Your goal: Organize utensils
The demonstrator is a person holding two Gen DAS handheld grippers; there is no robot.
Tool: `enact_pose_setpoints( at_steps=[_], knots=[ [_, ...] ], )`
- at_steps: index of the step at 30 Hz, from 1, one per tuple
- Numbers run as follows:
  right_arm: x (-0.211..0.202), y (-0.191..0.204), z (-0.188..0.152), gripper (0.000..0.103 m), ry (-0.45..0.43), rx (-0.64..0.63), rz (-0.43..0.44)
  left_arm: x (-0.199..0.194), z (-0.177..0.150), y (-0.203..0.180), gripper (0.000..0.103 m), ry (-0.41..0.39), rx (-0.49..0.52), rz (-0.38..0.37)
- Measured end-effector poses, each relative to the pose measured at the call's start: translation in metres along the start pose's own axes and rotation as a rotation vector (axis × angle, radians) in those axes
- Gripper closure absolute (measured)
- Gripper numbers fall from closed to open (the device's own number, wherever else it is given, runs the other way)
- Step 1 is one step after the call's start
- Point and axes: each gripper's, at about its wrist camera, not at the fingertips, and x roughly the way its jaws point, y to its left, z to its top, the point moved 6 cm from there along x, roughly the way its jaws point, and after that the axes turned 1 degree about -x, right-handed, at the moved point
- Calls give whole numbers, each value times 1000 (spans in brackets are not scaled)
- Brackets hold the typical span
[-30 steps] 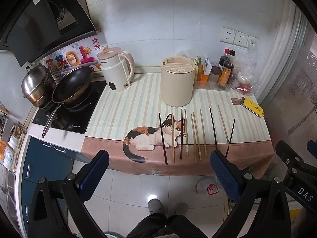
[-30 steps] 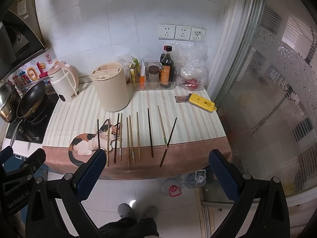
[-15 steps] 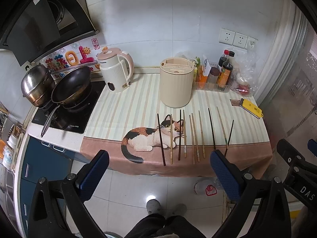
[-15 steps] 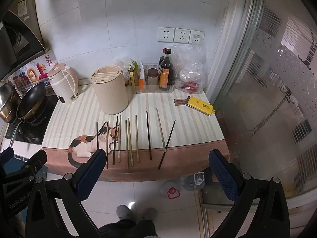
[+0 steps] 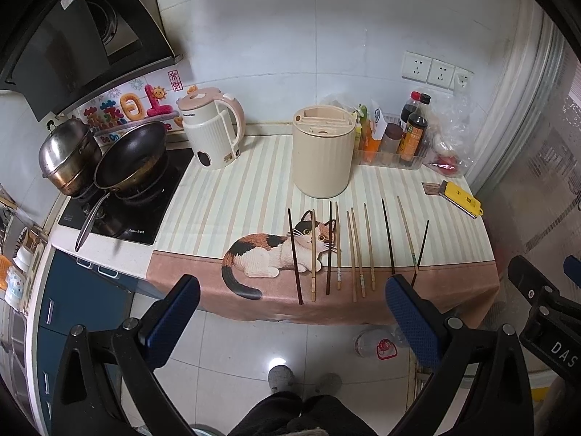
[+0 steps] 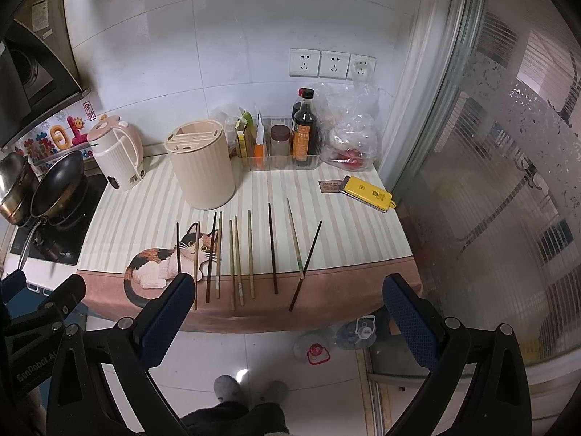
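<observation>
Several chopsticks (image 5: 354, 254) (image 6: 236, 258), dark and light wood, lie side by side on the striped cat-print cloth (image 5: 225, 203) (image 6: 348, 232) near the counter's front edge. Behind them stands a cream cylindrical utensil holder (image 5: 323, 152) (image 6: 203, 170) with slots in its top. My left gripper (image 5: 290, 309) hangs open in front of the counter, below the chopsticks' near ends, holding nothing. My right gripper (image 6: 288, 312) is open too, just off the front edge, with nothing between its fingers.
A pink-white kettle (image 5: 212, 130) (image 6: 116, 152) stands left of the holder. A frying pan (image 5: 130, 156) and steel pot (image 5: 69, 156) sit on the hob. Sauce bottles (image 6: 303, 130), a plastic bag (image 6: 348, 134) and a yellow tool (image 6: 366, 189) are at the right. A glass door (image 6: 490, 181) bounds the right.
Both grippers have drawn back and up slightly from the counter; the chopsticks appear a little higher in both views. Nothing on the counter has moved.
</observation>
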Motion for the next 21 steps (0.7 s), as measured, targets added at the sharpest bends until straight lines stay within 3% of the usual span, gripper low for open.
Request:
enact_pose_setpoints(
  at_steps=[21],
  knots=[
    [-1, -1, 2, 0, -8, -2, 5, 0, 1, -6, 0, -13, -3, 1]
  ],
)
